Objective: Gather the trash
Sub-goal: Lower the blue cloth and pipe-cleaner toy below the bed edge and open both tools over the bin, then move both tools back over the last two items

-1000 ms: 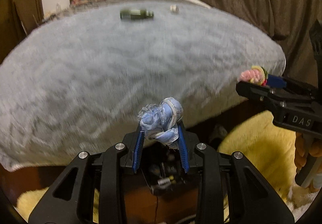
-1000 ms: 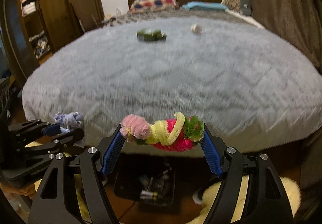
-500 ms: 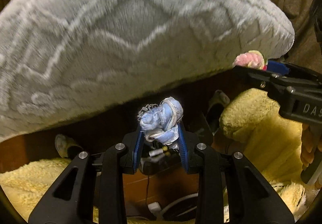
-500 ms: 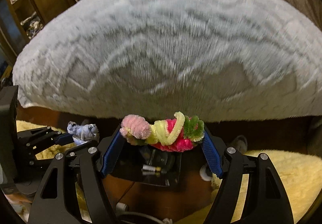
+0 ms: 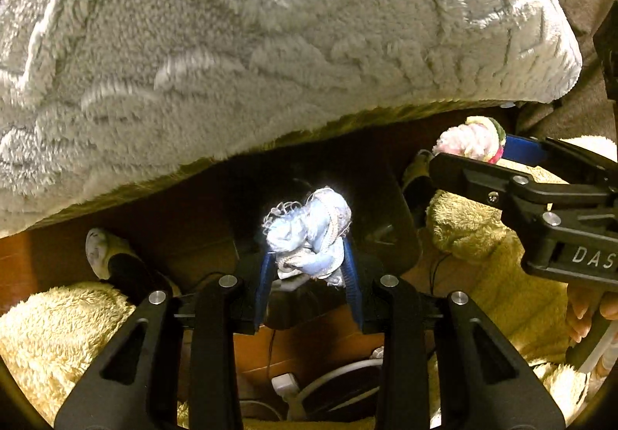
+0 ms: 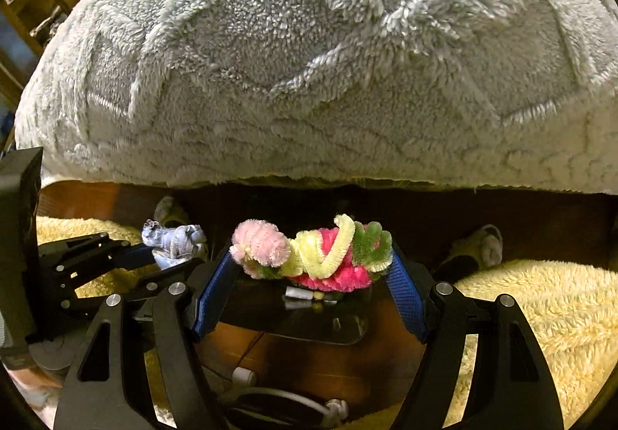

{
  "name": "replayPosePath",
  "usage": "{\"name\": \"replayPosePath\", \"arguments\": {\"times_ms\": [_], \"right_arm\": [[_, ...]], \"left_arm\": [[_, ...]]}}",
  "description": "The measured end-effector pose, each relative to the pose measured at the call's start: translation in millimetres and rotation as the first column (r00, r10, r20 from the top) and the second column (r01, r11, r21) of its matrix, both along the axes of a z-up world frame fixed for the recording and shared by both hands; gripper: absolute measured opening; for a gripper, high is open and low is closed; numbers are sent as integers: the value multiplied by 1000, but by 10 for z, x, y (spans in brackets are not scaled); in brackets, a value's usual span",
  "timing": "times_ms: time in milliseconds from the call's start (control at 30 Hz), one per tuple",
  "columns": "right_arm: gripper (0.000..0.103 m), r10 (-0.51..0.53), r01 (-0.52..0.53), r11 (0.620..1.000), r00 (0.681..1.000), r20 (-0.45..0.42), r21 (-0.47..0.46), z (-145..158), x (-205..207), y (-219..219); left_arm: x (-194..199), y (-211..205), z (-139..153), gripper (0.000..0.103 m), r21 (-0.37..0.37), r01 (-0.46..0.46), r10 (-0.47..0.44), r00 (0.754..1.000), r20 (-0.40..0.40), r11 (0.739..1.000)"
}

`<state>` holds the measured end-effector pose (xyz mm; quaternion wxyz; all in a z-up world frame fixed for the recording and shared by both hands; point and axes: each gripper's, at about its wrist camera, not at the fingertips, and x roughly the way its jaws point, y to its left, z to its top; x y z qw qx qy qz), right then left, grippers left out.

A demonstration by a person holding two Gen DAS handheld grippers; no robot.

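A crumpled pale blue wad (image 5: 309,229) is clamped in the left claw (image 5: 307,275), and a tangled bundle of pink, yellow and green pipe cleaners (image 6: 313,254) is pinched endwise in the right claw (image 6: 311,275). Both are held low, near the hanging edge of the grey fleece blanket (image 6: 309,63) on the bed, above a dark bin (image 6: 293,318) on the floor in which small scraps can be seen. The drop appears to be the step in hand. A miss is the main risk: the bin's mouth is largely hidden behind the claws, so either piece could be released past its rim, onto the cables (image 5: 332,376) or the yellow rug (image 6: 540,314). The fuzzy bundle might also be snagged on a pad and left hanging from one finger.
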<state>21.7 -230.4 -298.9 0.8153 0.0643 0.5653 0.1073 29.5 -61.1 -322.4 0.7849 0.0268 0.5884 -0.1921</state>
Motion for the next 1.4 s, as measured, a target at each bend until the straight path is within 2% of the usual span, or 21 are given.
{"name": "replayPosePath", "arguments": {"times_ms": [133, 233, 300, 433, 500, 600, 867, 1100, 1400], "right_arm": [[77, -8, 8, 1000, 1000, 5, 7, 22, 37, -26], [82, -17, 17, 1000, 1000, 10, 6, 67, 48, -52], [84, -21, 21, 1000, 1000, 18, 6, 146, 66, -84], [86, -35, 35, 999, 998, 46, 3, 311, 60, -138], [91, -44, 45, 999, 997, 67, -6, 405, 45, -153], [93, -60, 65, 997, 992, 115, -33, 600, 24, -199], [94, -93, 104, 994, 970, 223, -34, 1095, -8, -368], [94, -133, 149, 989, 940, 313, -25, 1453, 96, -620], [94, -159, 202, 976, 914, 373, -80, 1737, 711, -816]], "left_arm": [[-6, -1, -70, 37, 6, -6, 6, 1000, -6, 1000], [-6, -9, -68, 46, 9, -11, 11, 1000, -5, 1000], [31, 49, -40, 56, 17, -14, 14, 1000, 7, 1000], [25, 71, 71, 64, 29, -21, 20, 999, 44, 999], [8, 86, 154, 68, 28, -24, 22, 998, 64, 999], [-35, 90, 320, 76, 22, -30, 28, 995, 100, 999], [-116, 138, 974, 92, 0, -53, 51, 967, 250, 999], [-5, 208, 1468, 95, 0, -70, 65, 931, 359, 998], [613, 287, 1894, 95, 31, -108, 83, 891, 446, 994]]}}
